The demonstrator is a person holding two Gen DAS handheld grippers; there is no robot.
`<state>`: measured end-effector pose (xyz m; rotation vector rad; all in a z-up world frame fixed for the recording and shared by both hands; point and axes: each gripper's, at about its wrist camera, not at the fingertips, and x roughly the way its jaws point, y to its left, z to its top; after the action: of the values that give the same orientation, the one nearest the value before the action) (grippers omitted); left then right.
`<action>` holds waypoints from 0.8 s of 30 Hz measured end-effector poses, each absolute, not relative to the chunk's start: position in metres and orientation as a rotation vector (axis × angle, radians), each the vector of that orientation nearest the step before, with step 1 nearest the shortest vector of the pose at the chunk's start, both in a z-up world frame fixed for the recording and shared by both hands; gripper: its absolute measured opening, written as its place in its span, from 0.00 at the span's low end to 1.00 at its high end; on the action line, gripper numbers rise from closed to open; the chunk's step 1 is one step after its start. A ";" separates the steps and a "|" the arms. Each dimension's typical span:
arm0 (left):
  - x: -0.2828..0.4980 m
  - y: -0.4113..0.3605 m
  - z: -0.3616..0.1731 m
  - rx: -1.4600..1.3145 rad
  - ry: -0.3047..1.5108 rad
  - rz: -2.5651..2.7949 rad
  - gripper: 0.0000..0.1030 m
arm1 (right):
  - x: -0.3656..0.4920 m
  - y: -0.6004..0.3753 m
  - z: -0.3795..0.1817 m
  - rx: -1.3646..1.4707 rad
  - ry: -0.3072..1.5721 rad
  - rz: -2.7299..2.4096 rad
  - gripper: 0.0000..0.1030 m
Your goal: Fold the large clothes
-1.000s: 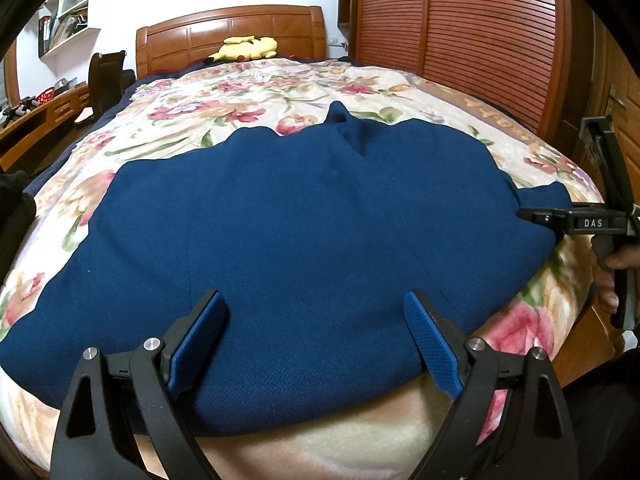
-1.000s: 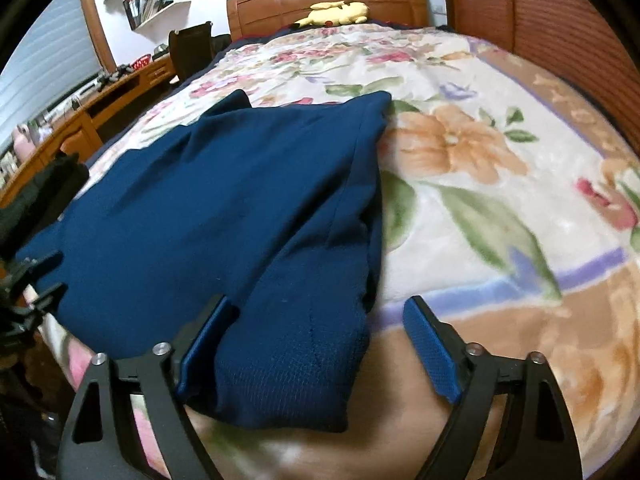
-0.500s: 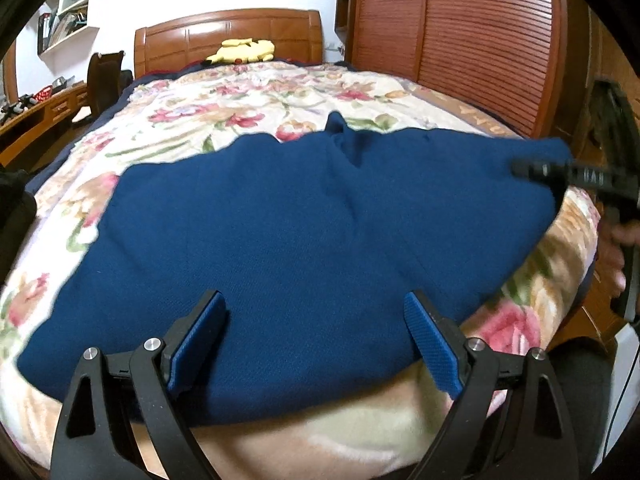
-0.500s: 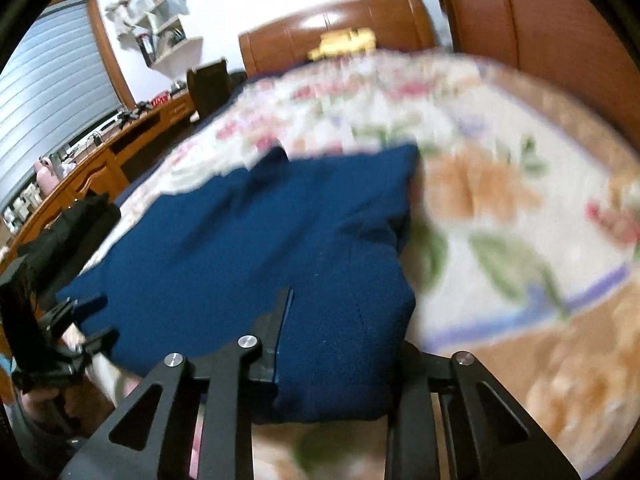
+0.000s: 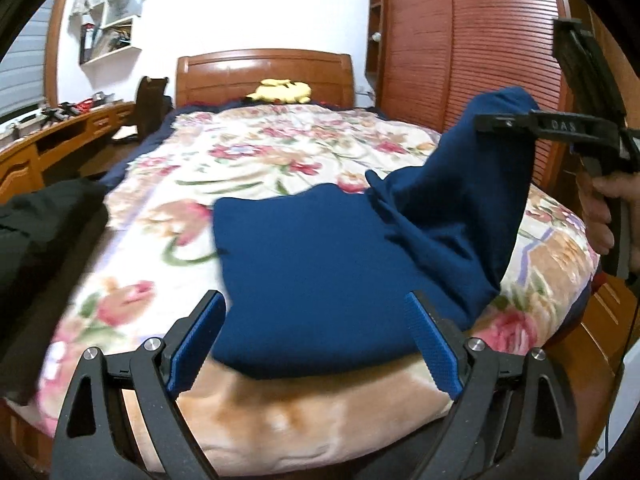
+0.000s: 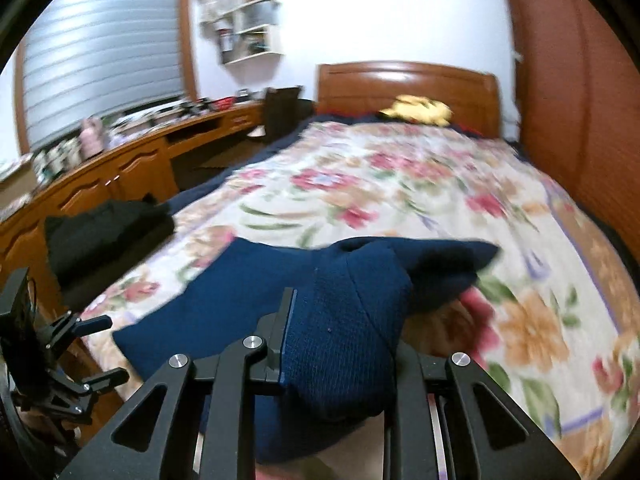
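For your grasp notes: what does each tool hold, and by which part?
The right tool grips the blue garment at its bunched right-hand edge, lifting it off the bed. The left tool holds nothing.

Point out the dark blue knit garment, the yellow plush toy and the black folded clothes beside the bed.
Dark blue knit garment (image 5: 320, 264): left wrist view, on its flat middle lying on the bed.
Yellow plush toy (image 5: 282, 91): left wrist view, on its body by the headboard.
Black folded clothes (image 6: 104, 232): right wrist view, on the top of the pile.
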<state>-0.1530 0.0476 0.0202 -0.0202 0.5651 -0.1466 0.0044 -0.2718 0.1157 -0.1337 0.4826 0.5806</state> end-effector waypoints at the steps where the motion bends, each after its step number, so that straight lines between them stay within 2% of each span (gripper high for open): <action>1: -0.157 0.055 0.022 -0.021 0.558 -0.134 0.89 | 0.000 -0.257 0.118 -0.154 0.476 0.599 0.21; 6: -0.169 0.087 0.023 -0.027 0.544 -0.090 0.89 | -0.016 -0.175 0.113 -0.246 0.472 0.705 0.21; 12: -0.178 0.110 0.014 -0.030 0.555 -0.048 0.89 | -0.017 -0.100 0.070 -0.323 0.586 0.827 0.22; 16: -0.176 0.119 0.004 -0.041 0.574 -0.035 0.89 | -0.010 -0.078 0.046 -0.305 0.691 0.880 0.31; 18: -0.175 0.121 0.001 -0.045 0.580 -0.033 0.89 | -0.009 -0.079 0.045 -0.287 0.711 0.906 0.40; 20: -0.174 0.122 -0.001 -0.050 0.583 -0.032 0.89 | -0.005 -0.085 0.055 -0.275 0.696 0.898 0.56; 24: -0.174 0.118 0.002 -0.058 0.571 -0.041 0.89 | -0.004 -0.114 0.079 -0.236 0.617 0.882 0.56</action>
<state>-0.1737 0.1182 0.0021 -0.0575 0.5708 -0.0406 -0.0037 -0.1144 0.0786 -0.2355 0.6167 0.8821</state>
